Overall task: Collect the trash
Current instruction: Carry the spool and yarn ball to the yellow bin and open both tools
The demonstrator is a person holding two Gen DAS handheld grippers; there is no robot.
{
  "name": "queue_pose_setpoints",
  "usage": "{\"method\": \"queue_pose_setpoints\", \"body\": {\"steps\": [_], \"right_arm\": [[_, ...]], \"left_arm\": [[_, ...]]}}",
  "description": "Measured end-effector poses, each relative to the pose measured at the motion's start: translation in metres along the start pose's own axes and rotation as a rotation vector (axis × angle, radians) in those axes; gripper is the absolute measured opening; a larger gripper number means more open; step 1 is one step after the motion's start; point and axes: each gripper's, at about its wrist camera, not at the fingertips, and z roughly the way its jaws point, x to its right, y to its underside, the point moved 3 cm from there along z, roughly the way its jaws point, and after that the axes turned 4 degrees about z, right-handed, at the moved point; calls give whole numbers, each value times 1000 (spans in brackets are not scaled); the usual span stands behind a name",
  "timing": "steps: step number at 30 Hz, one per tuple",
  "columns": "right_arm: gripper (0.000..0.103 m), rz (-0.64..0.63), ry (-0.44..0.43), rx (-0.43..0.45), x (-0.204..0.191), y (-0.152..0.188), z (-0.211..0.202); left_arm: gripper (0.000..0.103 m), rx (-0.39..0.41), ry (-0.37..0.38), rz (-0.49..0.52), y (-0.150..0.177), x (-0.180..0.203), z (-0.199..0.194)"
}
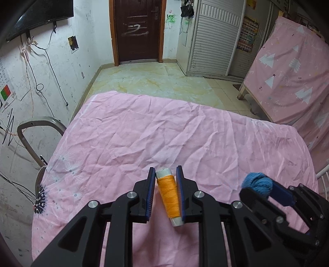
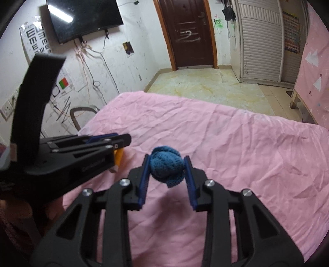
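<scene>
An orange thread spool (image 1: 168,195) with white ends sits between the blue pads of my left gripper (image 1: 165,170), which is shut on it just above the pink sheet (image 1: 144,133). In the right wrist view the left gripper (image 2: 123,140) comes in from the left, and only a bit of the orange spool (image 2: 119,156) shows under it. My right gripper (image 2: 166,158) is shut on a blue yarn ball (image 2: 166,168), with both pads pressing its sides. From the left wrist view, the right gripper (image 1: 262,190) and the blue yarn ball (image 1: 257,182) are close to the right of the spool.
The wrinkled pink sheet (image 2: 226,143) covers a table or bed that ends at a tiled floor (image 1: 154,80). A metal chair frame (image 1: 37,131) stands at the left edge. A pink-covered frame (image 1: 287,71) leans at the right. A TV (image 2: 86,18) hangs on the wall.
</scene>
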Motion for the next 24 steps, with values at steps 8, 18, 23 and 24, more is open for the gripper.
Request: {"method": "queue_pose_setpoints", "body": {"steps": [8,18,23,24], "right_arm": [[31,60,2,85,24,-1,-38],[31,146,8,202,66,8,-96],[31,190,24,249,91,20,-126],[31,201,31,258,98,23,-132]], "left_arm": [[10,34,4,40,1,24,-28],[10,81,19,114,5,71,-62],[10,104,44,171,9,110,-78],[10,108,51,186,11,120,-81]]}}
